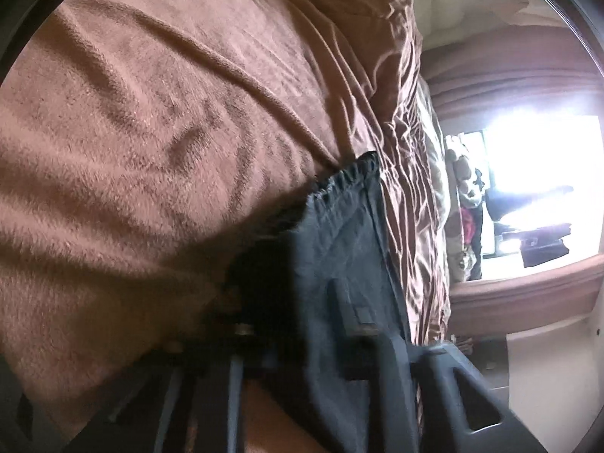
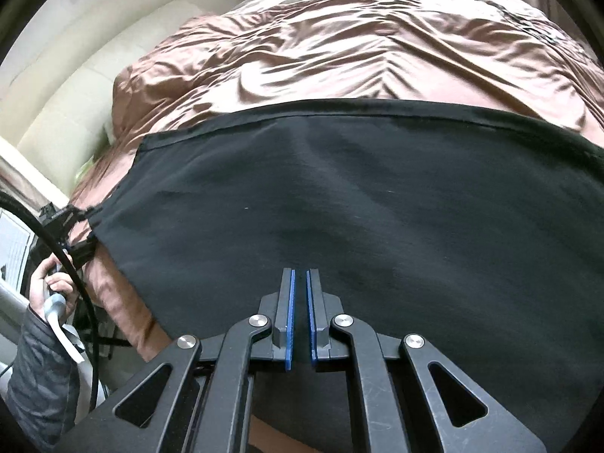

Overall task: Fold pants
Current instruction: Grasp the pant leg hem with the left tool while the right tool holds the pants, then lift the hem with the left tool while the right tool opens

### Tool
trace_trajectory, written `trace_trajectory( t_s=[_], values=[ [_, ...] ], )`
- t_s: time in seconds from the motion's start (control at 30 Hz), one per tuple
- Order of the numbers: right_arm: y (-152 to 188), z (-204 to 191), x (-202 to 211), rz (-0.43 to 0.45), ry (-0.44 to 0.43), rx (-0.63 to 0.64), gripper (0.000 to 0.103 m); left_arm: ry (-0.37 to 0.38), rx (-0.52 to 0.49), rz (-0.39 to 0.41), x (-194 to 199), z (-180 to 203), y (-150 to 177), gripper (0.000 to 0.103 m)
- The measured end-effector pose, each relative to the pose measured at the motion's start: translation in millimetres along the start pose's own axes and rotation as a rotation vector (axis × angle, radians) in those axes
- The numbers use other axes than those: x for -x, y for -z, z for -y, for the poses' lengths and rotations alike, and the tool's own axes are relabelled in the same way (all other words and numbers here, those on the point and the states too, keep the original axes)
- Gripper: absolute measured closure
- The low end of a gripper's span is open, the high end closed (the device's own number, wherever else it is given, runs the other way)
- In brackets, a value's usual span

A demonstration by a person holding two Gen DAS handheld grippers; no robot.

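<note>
1. Across the bed, the black pants [image 2: 339,196] lie spread over a brown satin bedspread [image 2: 339,49]; in the right wrist view a seamed edge runs side to side along the far side of the cloth, so the long axis seems to lie crosswise to the right gripper [image 2: 300,283].
2. That gripper's blue-padded jaws stand almost together, only a thin gap between them, over the near part of the cloth; whether fabric is pinched in that gap I cannot tell.
3. At the left end of the cloth, the left gripper [image 2: 77,226] meets the corner of the pants, held by the person's hand [image 2: 49,283].
4. From the left wrist camera, the pants [image 1: 339,226] drape straight over the left gripper [image 1: 321,324], the gathered elastic waistband [image 1: 347,173] just ahead; the fingers are blurred and covered, so their state cannot be read.
5. Beside the pants there lies a brown fleece blanket [image 1: 132,132].
6. Judgement: the fold turns on carrying the left end along that crosswise axis toward the other end; the left gripper is nearer.
</note>
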State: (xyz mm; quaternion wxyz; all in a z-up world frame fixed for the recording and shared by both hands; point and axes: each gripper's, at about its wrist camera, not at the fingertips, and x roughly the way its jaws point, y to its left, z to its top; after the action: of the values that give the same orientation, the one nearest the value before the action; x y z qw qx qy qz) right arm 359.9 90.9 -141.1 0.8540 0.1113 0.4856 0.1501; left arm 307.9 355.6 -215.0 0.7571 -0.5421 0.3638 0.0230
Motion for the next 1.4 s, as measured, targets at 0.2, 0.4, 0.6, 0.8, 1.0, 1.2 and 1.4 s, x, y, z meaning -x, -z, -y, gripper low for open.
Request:
trace_trajectory(
  t_s=[0.2,0.4,0.6,0.8,1.0,1.2,1.4],
  values=[
    [11,4,6,-0.030,0.028,-0.039,0.100,0.035,-0.037,0.033,13,22,-6,0.099],
    [26,-1,4,-0.099,0.038,-0.036,0.100,0.098,-0.092,0.052,26,64,-11,0.099],
    [42,-9,10,-0.161,0.011,-0.059,0.100,0.127,-0.135,0.062,34,94,-10,0.099],
    [21,6,8,-0.138,0.029,-0.087,0.100,0.125,-0.142,0.067,36,98,-10,0.099],
    [-10,19,-10,-0.123,0.057,-0.111,0.100,0.096,-0.148,0.073,34,100,-9,0.099],
    [-36,26,-26,-0.103,0.106,-0.119,0.100,0.077,-0.146,0.084,34,97,-9,0.099],
    [-62,32,-48,-0.101,0.143,-0.126,0.100,0.069,-0.139,0.087,34,94,-9,0.099]
  ],
)
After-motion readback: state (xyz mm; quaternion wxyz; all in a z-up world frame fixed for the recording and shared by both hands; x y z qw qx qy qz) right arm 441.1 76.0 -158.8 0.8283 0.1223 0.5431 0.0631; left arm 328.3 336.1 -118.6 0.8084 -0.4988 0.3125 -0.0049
